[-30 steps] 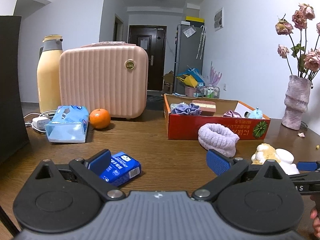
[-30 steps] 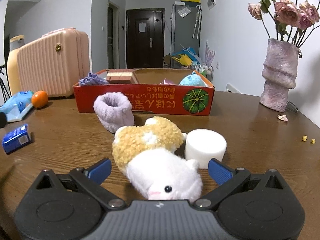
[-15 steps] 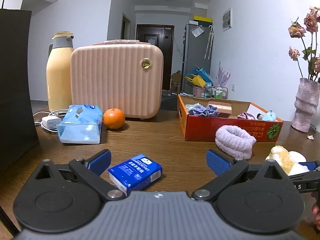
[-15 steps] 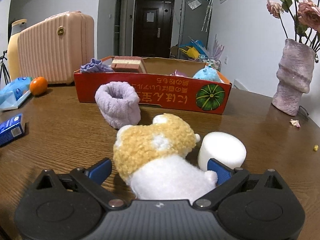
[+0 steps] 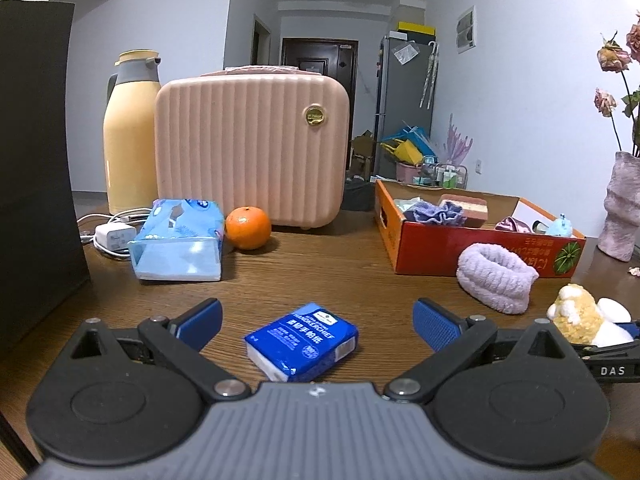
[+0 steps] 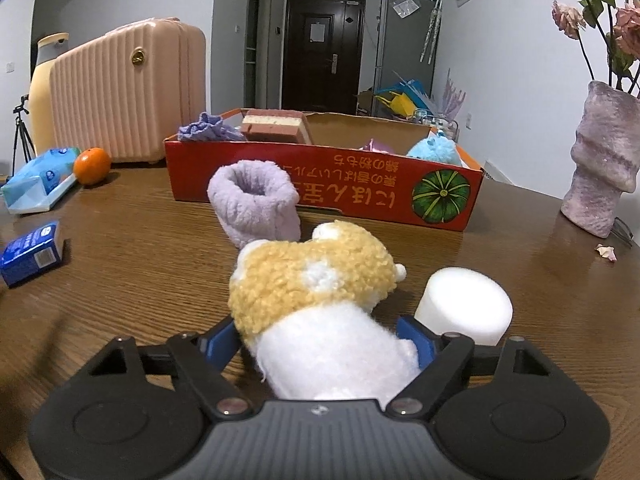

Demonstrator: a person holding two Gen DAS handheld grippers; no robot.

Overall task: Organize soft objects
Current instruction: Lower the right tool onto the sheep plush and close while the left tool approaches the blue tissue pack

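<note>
We see our right hand-held gripper (image 6: pixel 320 344) closing its jaws around the yellow-and-white plush toy animal (image 6: pixel 320 304), which lies on the brown wood-grain surface (image 6: pixel 140 256). The blue pads sit against the white end of the toy on both sides, so the toy is between them and appears grasped. A white foam cylinder (image 6: pixel 466 308) stands just beside the toy, on its right in this view. Beyond the toy, a lilac fluffy knitted cuff (image 6: pixel 256 200) rests on the surface, in front of the red cardboard box with a green pumpkin print (image 6: pixel 400 196). Inside that box we can make out a purple ruffled cloth (image 6: pixel 204 128), a pink-and-cream sponge block (image 6: pixel 276 126) and a light blue fuzzy toy (image 6: pixel 434 150).

Our left hand-held gripper (image 5: pixel 316 322) is released, its jaws wide apart with nothing pressed between the pads. A small blue pack of paper handkerchiefs (image 5: pixel 302 340) lies on the surface between its two fingers, touching neither. Further back stand a light blue tissue pack (image 5: pixel 178 234), an orange (image 5: pixel 248 227), a pink ribbed hard-shell case (image 5: pixel 252 148) and a cream thermos jug (image 5: pixel 130 132).
</note>
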